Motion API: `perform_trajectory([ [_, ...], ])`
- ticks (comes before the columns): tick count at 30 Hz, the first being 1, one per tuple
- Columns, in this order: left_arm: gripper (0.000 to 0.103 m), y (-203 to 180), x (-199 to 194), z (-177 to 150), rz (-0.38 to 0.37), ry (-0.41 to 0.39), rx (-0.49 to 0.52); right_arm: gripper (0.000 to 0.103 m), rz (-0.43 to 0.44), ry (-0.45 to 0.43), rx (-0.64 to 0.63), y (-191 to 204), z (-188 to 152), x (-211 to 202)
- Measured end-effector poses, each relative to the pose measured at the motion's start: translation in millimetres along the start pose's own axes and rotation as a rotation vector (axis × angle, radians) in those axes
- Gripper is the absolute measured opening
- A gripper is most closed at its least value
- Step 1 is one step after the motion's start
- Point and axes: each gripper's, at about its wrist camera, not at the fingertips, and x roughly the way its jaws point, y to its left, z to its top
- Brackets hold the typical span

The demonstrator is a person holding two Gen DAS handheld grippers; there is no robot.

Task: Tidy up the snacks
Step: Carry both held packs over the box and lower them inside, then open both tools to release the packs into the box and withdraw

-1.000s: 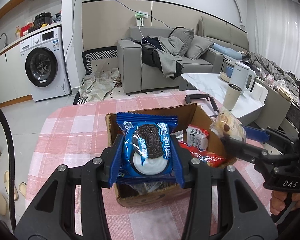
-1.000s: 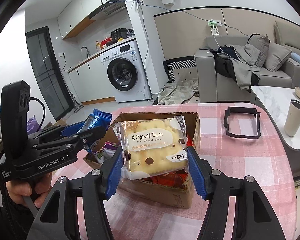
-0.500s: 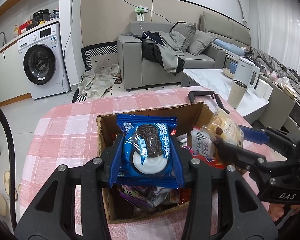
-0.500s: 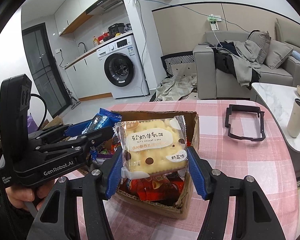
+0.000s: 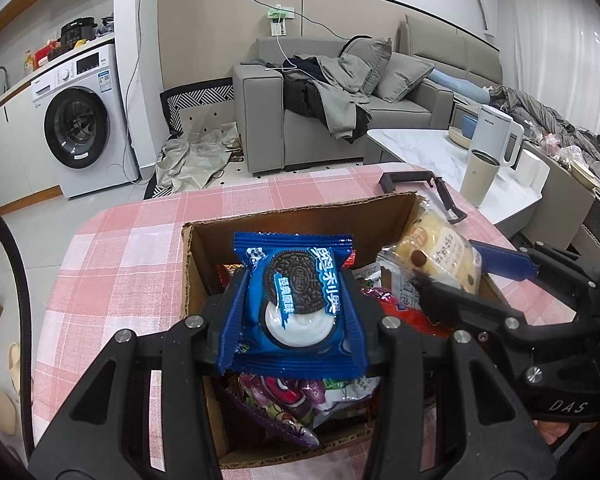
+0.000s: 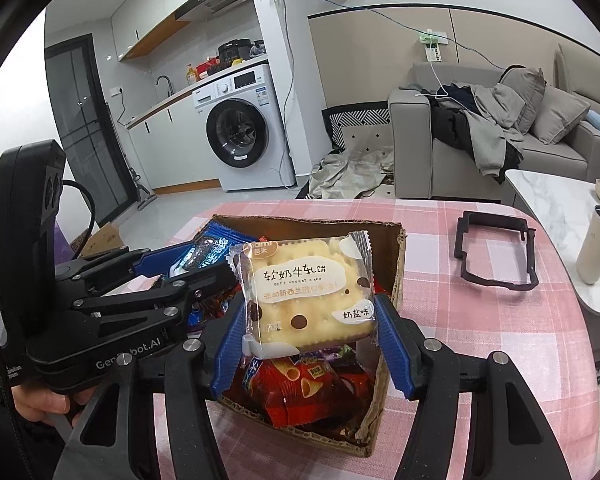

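Both tools are now hanging over the open cardboard box [image 5: 308, 216], where a second ago they were still short of its near wall and looking at it from farther back. On my left, the left tool [image 5: 296, 312] is pinching a blue Oreo packet [image 5: 296, 300] between its blue pads, closed to the packet's width, with the packet standing upright and facing me. It is hovering above the left half of the box, over a purple wrapper [image 5: 276, 408] already lying inside. Moving across, the right tool [image 6: 312, 320] is gripping a pale nougat cake packet [image 6: 304, 292] in the same way, flat face toward the camera, over the right half of the box where a red snack bag [image 6: 300, 388] is lying. The two packets are sitting side by side, close but apart. I am judging that each packet lies straight above its drop spot, so the coming move is downward, not sideways; neither hand is nearer than the other. Farther right, a black frame [image 6: 496, 256] is resting on the pink checked surface [image 6: 500, 340].
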Motion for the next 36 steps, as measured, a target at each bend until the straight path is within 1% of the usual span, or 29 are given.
perform_trajectory([
  [5,0.042,1.5,5.9,-2.6,0.006,0.011,-0.006,0.062,0.003,0.002,0.001,-1.8,2.0,6.7],
  [14,0.042,9.3,10.7,-5.7,0.01,0.018,-0.028,0.063,-0.018,0.01,-0.018,0.3,3.8,15.2],
  [17,0.042,12.4,9.4,-5.9,0.01,0.012,-0.036,0.064,-0.024,0.011,-0.024,1.9,4.7,15.9],
  [20,0.043,14.2,3.4,-6.1,0.004,0.0,-0.047,0.068,-0.028,0.01,-0.035,4.7,4.0,13.8],
  [21,0.046,14.9,1.3,-6.2,0.004,-0.003,-0.047,0.071,-0.033,0.007,-0.041,5.6,3.7,12.5],
  [22,0.048,15.2,-2.0,-6.0,0.004,-0.008,-0.045,0.071,-0.036,0.002,-0.047,6.5,3.3,10.3],
  [24,0.064,15.1,-8.3,-6.0,0.006,-0.019,-0.047,0.073,-0.029,-0.016,-0.054,7.6,3.2,4.6],
  [25,0.068,15.7,-13.8,-6.2,0.014,-0.031,-0.051,0.075,-0.029,-0.025,-0.054,8.1,3.4,1.1],
  [27,0.083,17.2,-22.5,-6.5,0.019,-0.048,-0.059,0.083,-0.04,-0.042,-0.058,8.6,4.1,-7.2],
  [28,0.085,17.8,-28.2,-6.6,0.02,-0.056,-0.063,0.086,-0.044,-0.046,-0.058,8.4,3.9,-10.6],
  [30,0.088,18.9,-36.4,-7.0,0.021,-0.066,-0.062,0.096,-0.04,-0.057,-0.047,5.8,4.8,-19.1],
  [31,0.091,19.4,-41.3,-7.9,0.024,-0.073,-0.062,0.098,-0.036,-0.068,-0.039,4.7,4.3,-24.3],
  [32,0.101,19.3,-47.0,-8.9,0.026,-0.081,-0.063,0.101,-0.034,-0.079,-0.033,3.9,3.9,-28.4],
  [33,0.102,20.2,-53.4,-10.4,0.025,-0.097,-0.067,0.102,-0.03,-0.092,-0.029,3.3,3.5,-32.9],
  [36,0.102,20.7,-69.0,-13.0,0.015,-0.119,-0.071,0.102,-0.011,-0.128,-0.03,3.9,0.0,-47.8],
])
